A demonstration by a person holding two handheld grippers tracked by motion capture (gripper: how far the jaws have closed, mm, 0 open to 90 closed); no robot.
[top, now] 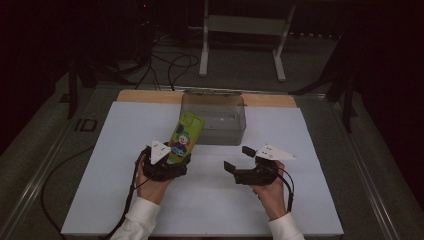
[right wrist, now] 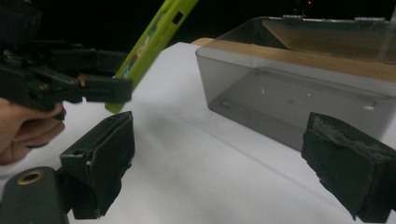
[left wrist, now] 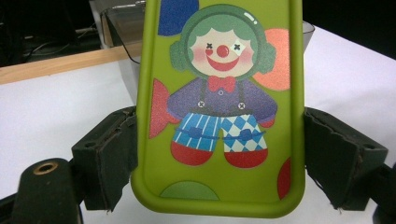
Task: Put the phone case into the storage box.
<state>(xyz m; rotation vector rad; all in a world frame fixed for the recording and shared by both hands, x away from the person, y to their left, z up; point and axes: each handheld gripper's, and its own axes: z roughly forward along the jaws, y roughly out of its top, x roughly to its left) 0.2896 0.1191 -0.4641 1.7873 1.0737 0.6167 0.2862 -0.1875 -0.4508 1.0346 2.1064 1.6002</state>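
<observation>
While my left tool (top: 172,161) clamps the lime-green rubbery phone case with a clown print (top: 185,136) by its two long edges near the bottom, the case stands tilted above the white surface (top: 125,150), its top leaning toward the smoky clear plastic box (top: 215,122). I judge it light, bendy and fairly grippy; holding the stiffer side rims suits it. My right tool (top: 240,159) hangs open, empty, nearby.
</observation>
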